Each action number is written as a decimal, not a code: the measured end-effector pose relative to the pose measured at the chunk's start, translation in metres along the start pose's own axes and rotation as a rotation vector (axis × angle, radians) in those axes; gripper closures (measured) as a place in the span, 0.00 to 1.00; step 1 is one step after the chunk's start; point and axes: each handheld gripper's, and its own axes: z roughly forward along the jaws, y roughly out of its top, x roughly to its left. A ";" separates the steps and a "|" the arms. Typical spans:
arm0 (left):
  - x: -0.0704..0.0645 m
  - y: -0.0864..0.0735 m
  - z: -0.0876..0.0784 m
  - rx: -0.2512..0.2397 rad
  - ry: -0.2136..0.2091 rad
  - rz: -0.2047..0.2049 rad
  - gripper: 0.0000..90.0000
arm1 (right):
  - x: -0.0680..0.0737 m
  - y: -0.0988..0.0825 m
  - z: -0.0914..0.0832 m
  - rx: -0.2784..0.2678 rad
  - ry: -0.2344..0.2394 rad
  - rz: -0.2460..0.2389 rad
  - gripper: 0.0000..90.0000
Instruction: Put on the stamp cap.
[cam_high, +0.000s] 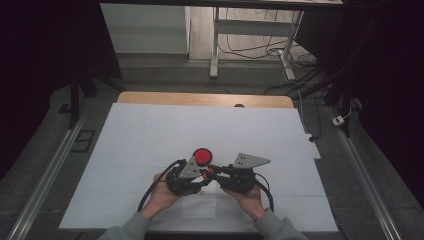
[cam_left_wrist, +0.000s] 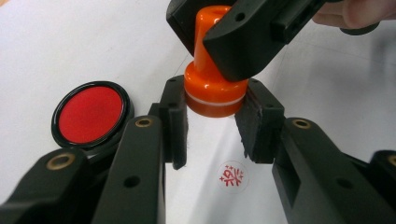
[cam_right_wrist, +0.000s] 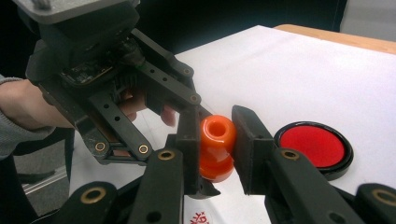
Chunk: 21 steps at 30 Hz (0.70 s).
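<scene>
**Near the desk's front edge: both my grippers on one stamp**

Near the front edge of the desk (cam_high: 150, 125), about midway along it, I have the orange stamp (cam_left_wrist: 212, 88) caught between both tools. My left gripper (cam_left_wrist: 212, 123) pinches the wide base of the stamp, one pad on each side of it. My right gripper (cam_right_wrist: 217, 140) comes in from the other side and clamps the narrower handle, its jaws pressed on the orange neck just above the base. The stamp is lifted off the white sheet (cam_high: 280, 145) that covers the desk, and in the left gripper view its bottom face hangs clear of the paper.

Right below it, on the sheet, sits a small round red imprint (cam_left_wrist: 232, 176), between my left jaws and a little nearer to me than the stamp. The ink pad (cam_high: 202, 156), a red disc in a black rim, lies open on the sheet just beyond my grippers, toward the desk's middle, close to the left one but apart from the stamp.

My hands hold the two tools close together, nose to nose.
</scene>
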 end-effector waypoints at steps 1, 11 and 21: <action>0.000 0.000 0.000 -0.005 0.000 -0.002 0.71 | 0.000 0.000 -0.001 -0.004 0.000 0.000 0.81; 0.002 0.000 0.000 -0.015 -0.004 -0.023 0.57 | 0.001 0.003 -0.002 -0.016 -0.004 -0.009 0.81; 0.004 -0.001 -0.004 -0.032 0.014 -0.057 0.42 | -0.001 0.005 -0.005 -0.034 -0.011 -0.012 0.81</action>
